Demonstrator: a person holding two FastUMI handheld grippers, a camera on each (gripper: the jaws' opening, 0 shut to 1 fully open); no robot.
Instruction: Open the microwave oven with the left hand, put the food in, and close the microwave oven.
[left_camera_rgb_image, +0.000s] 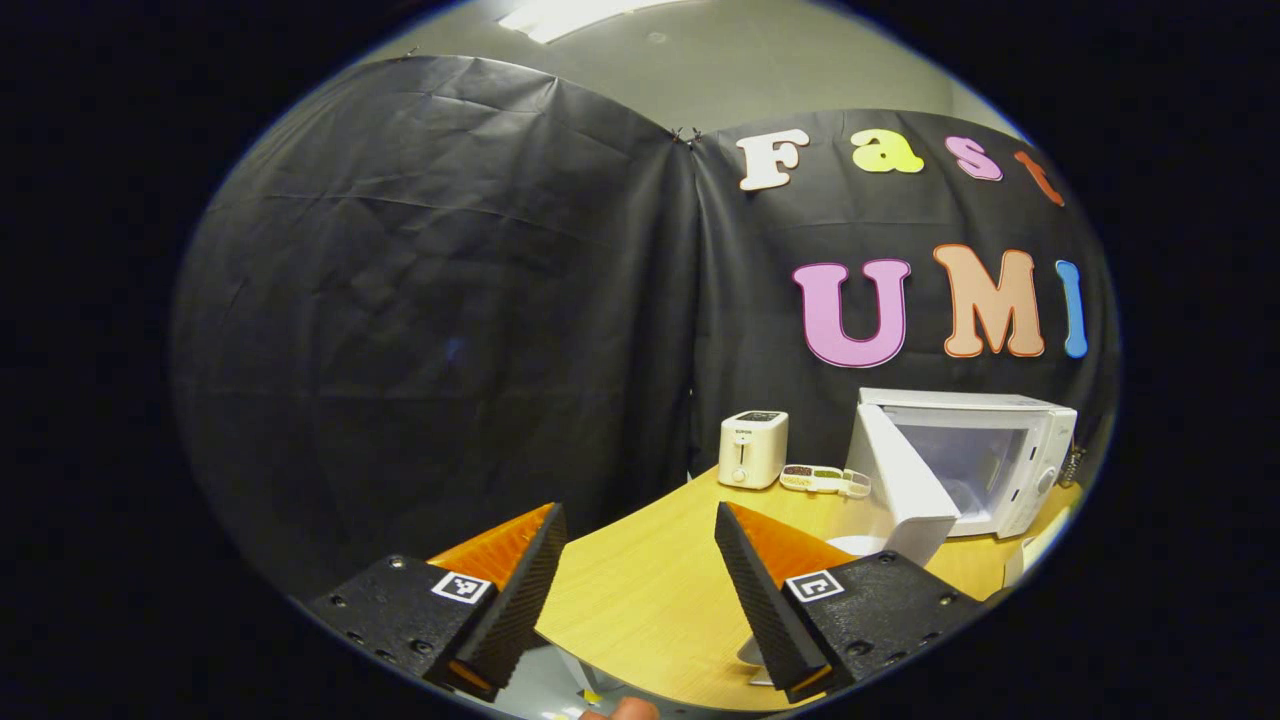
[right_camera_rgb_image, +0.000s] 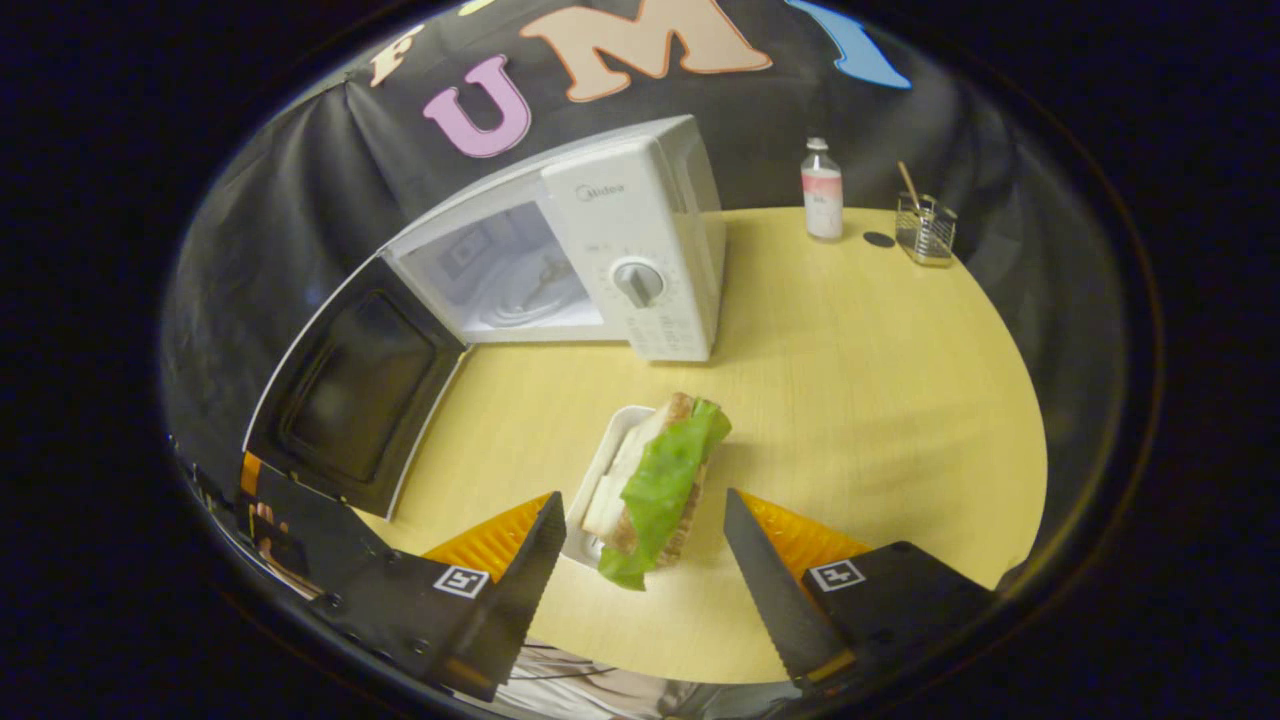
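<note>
The white microwave (right_camera_rgb_image: 640, 240) stands on the round wooden table (right_camera_rgb_image: 860, 380), its door (right_camera_rgb_image: 350, 400) swung wide open to the left and its cavity (right_camera_rgb_image: 510, 275) bare. A sandwich with green lettuce (right_camera_rgb_image: 660, 480) lies on a small white plate (right_camera_rgb_image: 605, 470) in front of the oven. My right gripper (right_camera_rgb_image: 640, 540) is open, its fingers either side of the sandwich's near end and not touching it. In the left gripper view the microwave (left_camera_rgb_image: 985, 455) sits at the far right with its door (left_camera_rgb_image: 900, 485) open, and my left gripper (left_camera_rgb_image: 640, 560) is open and holds nothing.
A white toaster (left_camera_rgb_image: 752, 448) and a small tray of seasonings (left_camera_rgb_image: 825, 480) stand left of the microwave. At the table's far side are a pink-labelled bottle (right_camera_rgb_image: 822, 190) and a wire holder with a stick in it (right_camera_rgb_image: 925, 228). The other gripper (right_camera_rgb_image: 290, 530) shows below the door.
</note>
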